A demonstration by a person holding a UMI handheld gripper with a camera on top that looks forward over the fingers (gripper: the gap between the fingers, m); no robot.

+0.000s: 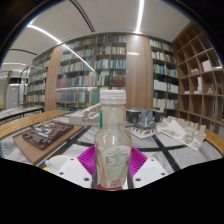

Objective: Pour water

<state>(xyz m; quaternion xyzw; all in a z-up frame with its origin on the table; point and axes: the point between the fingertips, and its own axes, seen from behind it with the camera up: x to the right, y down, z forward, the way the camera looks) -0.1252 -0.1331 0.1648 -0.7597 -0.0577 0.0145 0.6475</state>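
A clear plastic bottle (113, 140) with a white cap and a green-printed label stands upright between my gripper's (112, 163) two fingers. The purple pads (87, 159) press against both sides of the bottle's lower body. The bottle is held above a white table (60, 150). The bottle's base is hidden below, between the fingers. A clear plastic container (184, 131) sits on the table beyond and to the right of the fingers.
A dark tray with small items (45, 135) lies on the table to the left. A dark object (145, 122) stands behind the bottle. Tall bookshelves (95, 70) fill the back of the room, and wooden shelving (200, 75) stands to the right.
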